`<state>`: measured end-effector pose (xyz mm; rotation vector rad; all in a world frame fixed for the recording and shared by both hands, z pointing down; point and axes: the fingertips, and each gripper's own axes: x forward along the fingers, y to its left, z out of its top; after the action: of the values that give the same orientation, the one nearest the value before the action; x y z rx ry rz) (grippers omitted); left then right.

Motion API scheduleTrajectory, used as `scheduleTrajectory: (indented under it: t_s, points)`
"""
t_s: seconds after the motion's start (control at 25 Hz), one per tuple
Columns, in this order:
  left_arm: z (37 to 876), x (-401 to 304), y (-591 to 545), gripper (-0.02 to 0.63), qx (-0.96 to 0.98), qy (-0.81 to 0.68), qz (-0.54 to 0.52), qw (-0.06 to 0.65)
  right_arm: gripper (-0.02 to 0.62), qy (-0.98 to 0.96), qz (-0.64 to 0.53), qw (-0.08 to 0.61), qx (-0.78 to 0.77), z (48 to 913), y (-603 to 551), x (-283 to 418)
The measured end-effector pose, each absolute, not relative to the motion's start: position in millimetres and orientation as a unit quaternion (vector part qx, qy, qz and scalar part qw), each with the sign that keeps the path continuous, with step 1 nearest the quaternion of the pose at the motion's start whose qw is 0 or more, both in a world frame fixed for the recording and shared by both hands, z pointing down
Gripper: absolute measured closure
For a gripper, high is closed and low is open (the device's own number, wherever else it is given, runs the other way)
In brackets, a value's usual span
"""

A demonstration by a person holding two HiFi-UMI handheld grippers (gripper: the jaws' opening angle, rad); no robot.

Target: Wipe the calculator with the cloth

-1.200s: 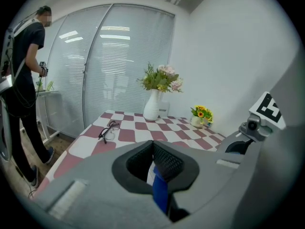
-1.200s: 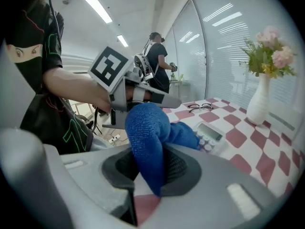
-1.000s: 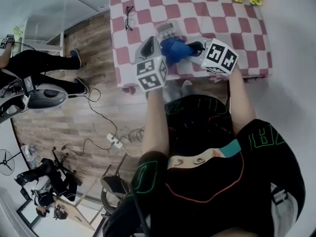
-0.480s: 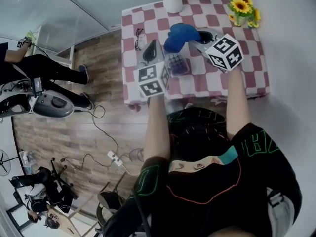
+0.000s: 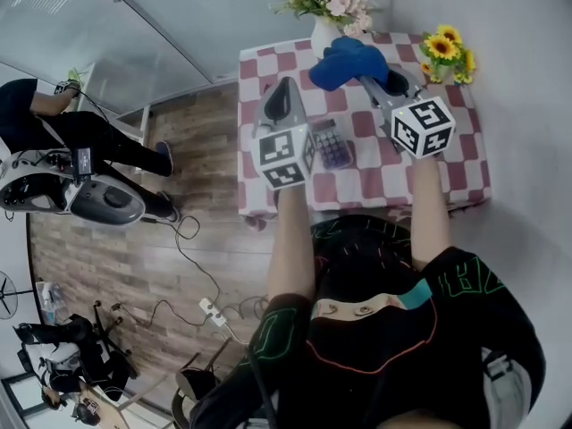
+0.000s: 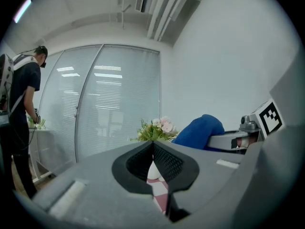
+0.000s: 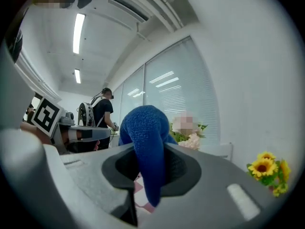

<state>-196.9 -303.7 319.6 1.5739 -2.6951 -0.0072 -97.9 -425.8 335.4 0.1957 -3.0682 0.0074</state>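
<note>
1. Head view: the calculator [image 5: 332,143] is lying face-up on the checked bench [image 5: 375,175], nearer the front edge, just beside the left claw [image 5: 285,86]. The right claw [image 5: 365,75] is holding the blue cloth [image 5: 349,61] up over the far end of the bench, near the flower vase [image 5: 322,7] and well apart from the calculator. The cloth is not touching the calculator.

2. Left gripper view: the left claw [image 6: 153,145] is sitting pressed together at its tips and carrying nothing. The cloth [image 6: 200,130] is showing beyond it to the right.

3. Right gripper view: the right claw [image 7: 149,151] is pinching the cloth [image 7: 143,128], a fold of which is hanging down between the pads.

4. Judgement: the step in hand appears to be carrying the cloth to the calculator, with no wiping contact made. The next move is calling for bringing the cloth back and down onto the keys, keeping the pinch firm, with the left claw possibly steadying the case.
</note>
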Motion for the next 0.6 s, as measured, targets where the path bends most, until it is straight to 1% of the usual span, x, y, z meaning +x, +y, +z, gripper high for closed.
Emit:
scheduleTrajectory:
  t_s: [0.24, 0.6]
  points:
    - [297.2, -209.4, -305.6, 0.597, 0.5, -0.866, -0.014, -0.02, 0.502, -0.995, -0.011, 0.017, 0.102, 326.0, -442.9, -102.5]
    - [286.8, -227.9, -299.7, 0.595, 0.491, -0.871, -0.02, -0.03, 0.502, -0.99, -0.003, 0.014, 0.139, 315.5, -459.5, -115.3]
